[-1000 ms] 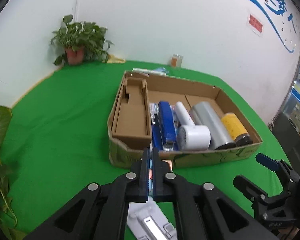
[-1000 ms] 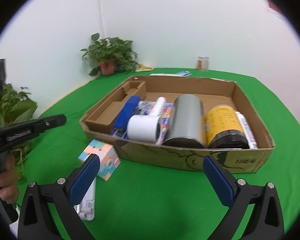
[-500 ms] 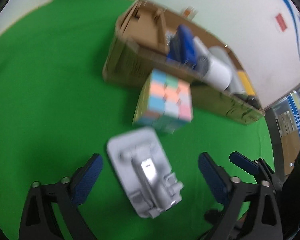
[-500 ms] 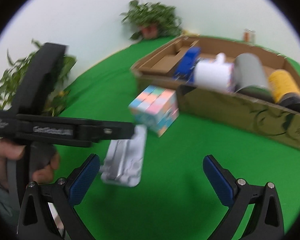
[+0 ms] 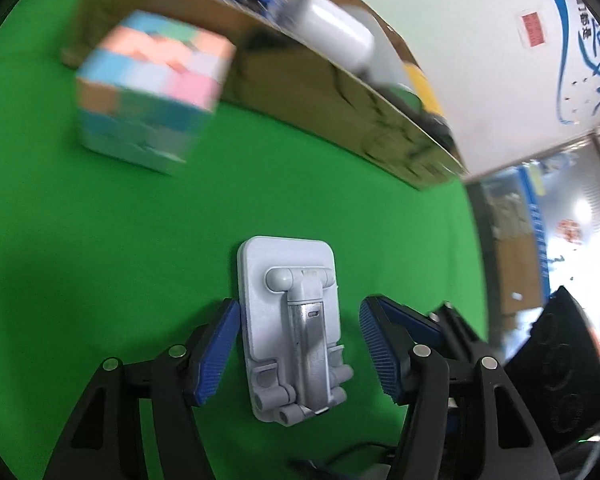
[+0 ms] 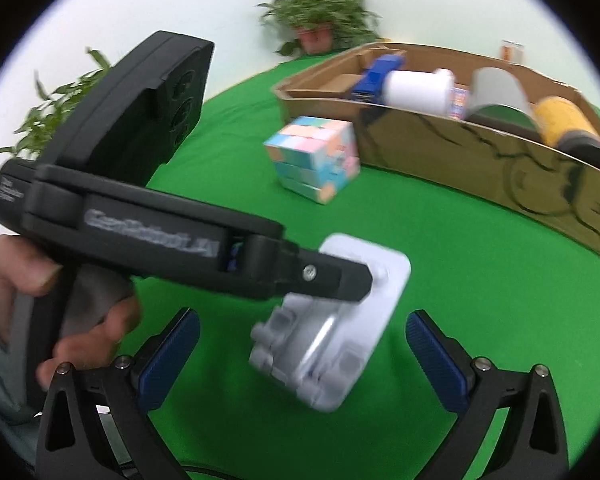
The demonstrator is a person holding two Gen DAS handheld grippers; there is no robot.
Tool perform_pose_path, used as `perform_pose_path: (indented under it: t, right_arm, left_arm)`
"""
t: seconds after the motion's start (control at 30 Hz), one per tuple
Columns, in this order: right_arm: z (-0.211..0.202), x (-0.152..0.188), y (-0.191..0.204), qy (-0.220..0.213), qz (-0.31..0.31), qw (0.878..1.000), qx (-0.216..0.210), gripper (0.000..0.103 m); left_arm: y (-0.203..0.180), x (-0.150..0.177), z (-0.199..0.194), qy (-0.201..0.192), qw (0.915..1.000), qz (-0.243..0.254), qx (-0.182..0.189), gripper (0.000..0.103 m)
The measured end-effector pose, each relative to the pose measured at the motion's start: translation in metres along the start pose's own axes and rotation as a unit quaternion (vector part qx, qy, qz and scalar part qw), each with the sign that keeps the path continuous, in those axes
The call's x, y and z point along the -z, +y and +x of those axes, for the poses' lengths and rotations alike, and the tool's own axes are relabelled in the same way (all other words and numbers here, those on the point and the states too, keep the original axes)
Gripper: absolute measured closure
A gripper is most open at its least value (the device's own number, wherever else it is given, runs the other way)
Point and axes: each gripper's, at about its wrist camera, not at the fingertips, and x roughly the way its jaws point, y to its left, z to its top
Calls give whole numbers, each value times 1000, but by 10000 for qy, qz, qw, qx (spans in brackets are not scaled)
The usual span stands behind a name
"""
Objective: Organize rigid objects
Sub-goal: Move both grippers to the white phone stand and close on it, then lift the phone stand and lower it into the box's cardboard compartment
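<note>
1. Two black two-finger claws with blue ribbed pads are in play. Left gripper (image 5: 300, 354) points down at the table with its jaws closing around a pale grey folding plastic phone stand (image 5: 292, 328); the left pad looks to touch or nearly touch the stand's edge, while the right pad is clearly apart from it. Right gripper (image 6: 304, 360) hangs spread wide with nothing between its pads, just beside the same stand.
2. One round table under a green cloth (image 6: 460, 300) carries everything; its far edge is cut off in the left wrist view.
3. One shallow brown cardboard box (image 6: 460, 152) lies at the far side. Inside I count one blue stapler-like item (image 6: 376, 72), one white cylinder (image 6: 416, 88), one grey cylinder (image 6: 496, 84) and one yellow can with a black end (image 6: 564, 124); a small printed item between them is too blurred to name.
4. One pastel-coloured puzzle cube (image 6: 316, 160) stands on the cloth just in front of the box, well apart from the stand. It is smeared by motion in the left wrist view.
5. One stand lies flat on the cloth, hinge side up; the left claw's body hides part of it in the right wrist view.
6. One hand (image 6: 24, 276) grips the left claw's handle, partly cut off at the frame edge.
7. Two potted green plants (image 6: 320, 12) sit by the white wall, both blurred.
</note>
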Motion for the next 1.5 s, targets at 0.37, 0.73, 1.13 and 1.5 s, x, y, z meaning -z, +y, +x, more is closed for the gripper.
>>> perform_pose_path:
  t: [0.37, 0.73, 1.13, 1.5]
  right_arm:
    - [-5, 35, 1, 239, 405, 9971, 600, 6]
    - [-6, 28, -20, 328, 1164, 9922, 305, 35]
    - [-20, 9, -16, 64, 1366, 9906, 80, 36]
    - [-20, -95, -12, -726, 1008, 9921, -192, 37]
  left_arm:
    - [-4, 14, 7, 491, 9966, -285, 594, 44]
    - [0, 19, 5, 470, 9963, -279, 671, 53]
    - [-2, 1, -38, -200, 9975, 42, 673, 75]
    - [-17, -84, -123, -1086, 9921, 627, 68, 75]
